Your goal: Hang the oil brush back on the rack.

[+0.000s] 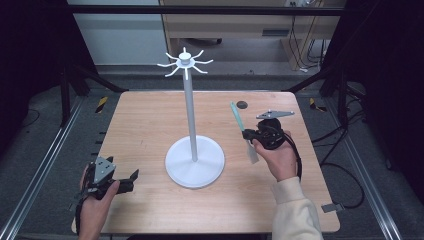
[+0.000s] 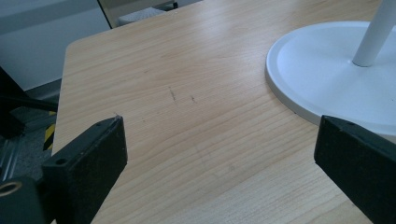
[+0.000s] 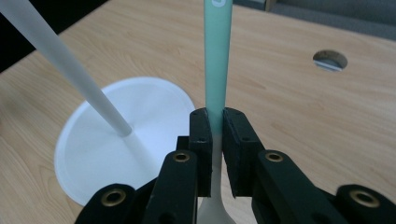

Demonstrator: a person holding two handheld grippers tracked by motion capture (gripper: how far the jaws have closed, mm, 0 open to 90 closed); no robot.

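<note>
Right hand-held gripper [image 3: 215, 123] up close in its own view: both black pads pinch the spatula [image 3: 217, 70] at the point where the mint-green handle fades to white. Jaws nearly together, with just the handle between them.

Spatula long axis runs straight along the jaw line. Green handle end points away from the hand. In the high view it points up and toward the far-left of the worktop [image 1: 150, 125]. The pale blade end [image 1: 252, 154] points back and down, toward the person's right hand [image 1: 280, 157]. The spatula is tilted, not lying flat, and sits right of the stand [image 1: 194, 160], well apart from its pole.

A small white mark sits at the top of the handle in the right gripper view. It's cut off by the frame edge, so unreadable. No other writing or brand legible anywhere.

Left hand-held gripper [image 1: 127, 181] is at the near-left corner of the worktop, in the left hand [image 1: 95, 200]. Jaws are spread wide with nothing between them. Its own view shows bare wood between the pads, and the stand's round white base [image 2: 322, 70] at the right.

Stand is a white disc base and a thin white pole with a ring of hooks [image 1: 185, 62] at the top. A round cable hole [image 1: 242, 104] is in the worktop beyond the spatula.
</note>
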